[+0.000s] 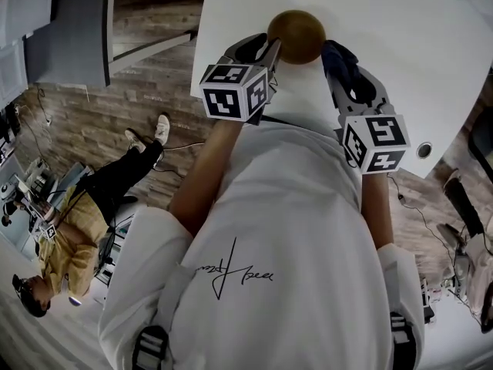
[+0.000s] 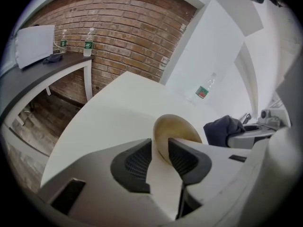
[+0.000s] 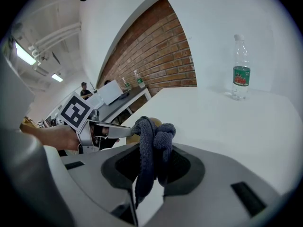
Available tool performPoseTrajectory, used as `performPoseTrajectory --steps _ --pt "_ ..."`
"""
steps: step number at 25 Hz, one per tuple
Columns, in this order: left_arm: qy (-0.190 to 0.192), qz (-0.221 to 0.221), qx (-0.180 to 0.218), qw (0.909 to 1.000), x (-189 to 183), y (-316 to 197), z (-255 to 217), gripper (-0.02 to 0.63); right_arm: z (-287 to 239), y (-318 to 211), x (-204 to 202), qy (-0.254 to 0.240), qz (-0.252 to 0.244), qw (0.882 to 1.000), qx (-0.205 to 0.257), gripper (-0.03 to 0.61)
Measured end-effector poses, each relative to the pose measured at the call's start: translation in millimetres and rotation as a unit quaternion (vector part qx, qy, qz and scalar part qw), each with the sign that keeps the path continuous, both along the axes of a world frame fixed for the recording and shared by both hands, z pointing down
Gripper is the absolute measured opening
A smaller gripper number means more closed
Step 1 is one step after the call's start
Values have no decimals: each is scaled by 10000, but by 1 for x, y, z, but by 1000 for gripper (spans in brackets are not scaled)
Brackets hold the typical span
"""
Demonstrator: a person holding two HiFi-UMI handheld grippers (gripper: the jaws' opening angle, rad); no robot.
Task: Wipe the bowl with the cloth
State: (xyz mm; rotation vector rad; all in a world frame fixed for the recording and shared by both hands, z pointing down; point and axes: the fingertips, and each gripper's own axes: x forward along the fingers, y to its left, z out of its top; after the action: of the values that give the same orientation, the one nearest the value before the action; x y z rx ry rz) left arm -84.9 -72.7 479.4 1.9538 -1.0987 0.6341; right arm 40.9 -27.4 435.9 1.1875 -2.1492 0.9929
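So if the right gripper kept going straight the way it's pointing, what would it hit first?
Most likely the bowl: it sits just beyond the cloth clamped in the right gripper, so the cloth would touch it first. Depth is hard to judge.

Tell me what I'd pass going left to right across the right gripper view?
The left hand-held gripper → dark cloth → water bottle. The bowl only peeks out behind the cloth, so it is left out.
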Motion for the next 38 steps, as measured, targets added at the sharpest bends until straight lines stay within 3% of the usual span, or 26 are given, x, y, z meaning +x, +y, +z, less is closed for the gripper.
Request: performPoseTrajectory --steps 16,18,24,38 --pt "-7 19 -163 9999 1 -7 4 100 1 -7 -5 51 -230 9997 -20 103" --pt "-14 40 -180 9998 0 -6 5 54 2 -7 -7 55 -260 9996 -4 103" --pt "5 91 -193 9998 6 -8 7 25 3 -6 -9 119 -459 9989 -19 103" --pt "-123 280 -241 9992 6 -9 10 21 12 -6 -13 221 -597 9980 -55 103"
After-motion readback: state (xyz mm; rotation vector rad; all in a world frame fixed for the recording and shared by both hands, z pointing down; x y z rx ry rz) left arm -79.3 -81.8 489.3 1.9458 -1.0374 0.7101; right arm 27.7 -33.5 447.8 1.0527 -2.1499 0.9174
